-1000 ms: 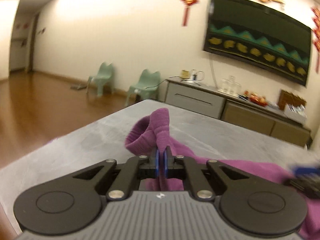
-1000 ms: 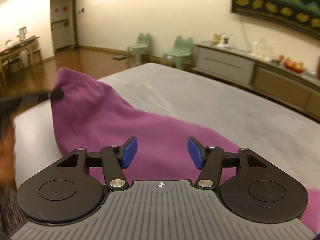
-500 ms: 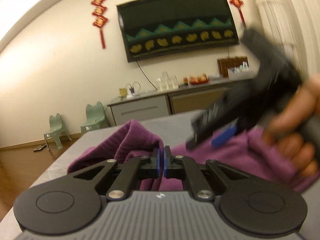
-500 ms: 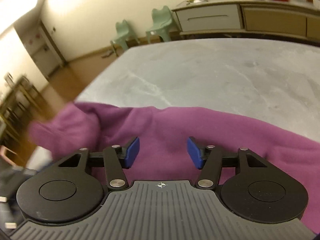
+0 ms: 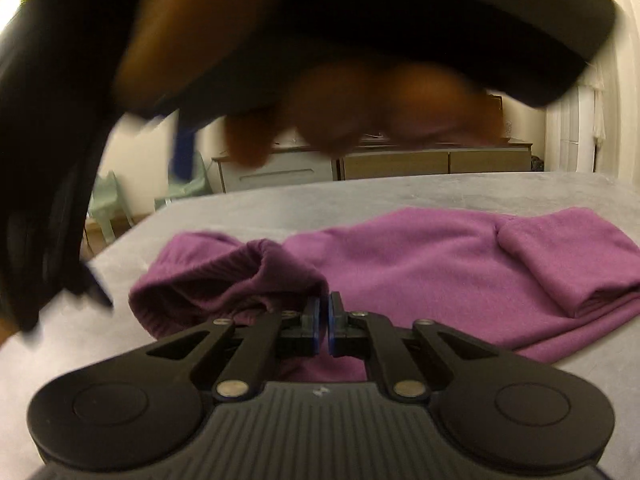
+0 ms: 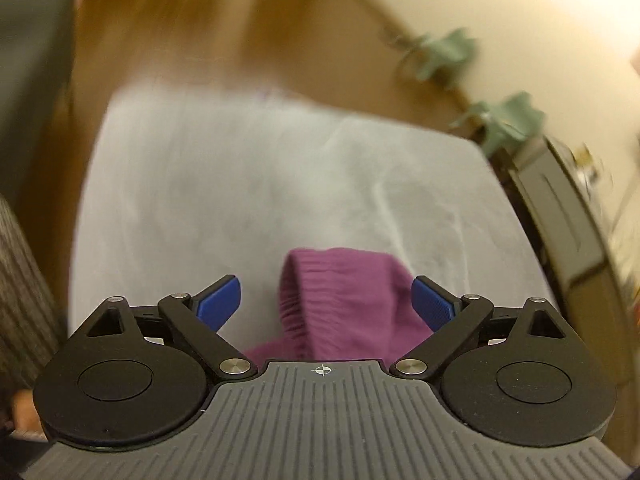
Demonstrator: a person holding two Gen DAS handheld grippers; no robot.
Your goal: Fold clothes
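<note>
A purple knit garment [image 5: 460,264] lies on the grey table [image 5: 360,196], partly folded, with a doubled layer at the right. My left gripper [image 5: 324,322] is shut on its ribbed cuff end [image 5: 240,280], low over the table. My right gripper [image 6: 326,300] is open, with the ribbed purple cuff [image 6: 344,304] between its blue pads [image 6: 432,302] but not pinched. The right gripper and the hand holding it pass blurred across the top of the left wrist view [image 5: 320,40].
The grey table [image 6: 240,184] ends at a near-left edge over a wooden floor [image 6: 200,28]. Green small chairs [image 6: 508,120] and a long sideboard [image 5: 400,164] stand by the wall beyond the table.
The right gripper has swung over the left one toward the cuff end and its view now looks down past the table edge. The left gripper stays shut on the cuff, lower over the table.
</note>
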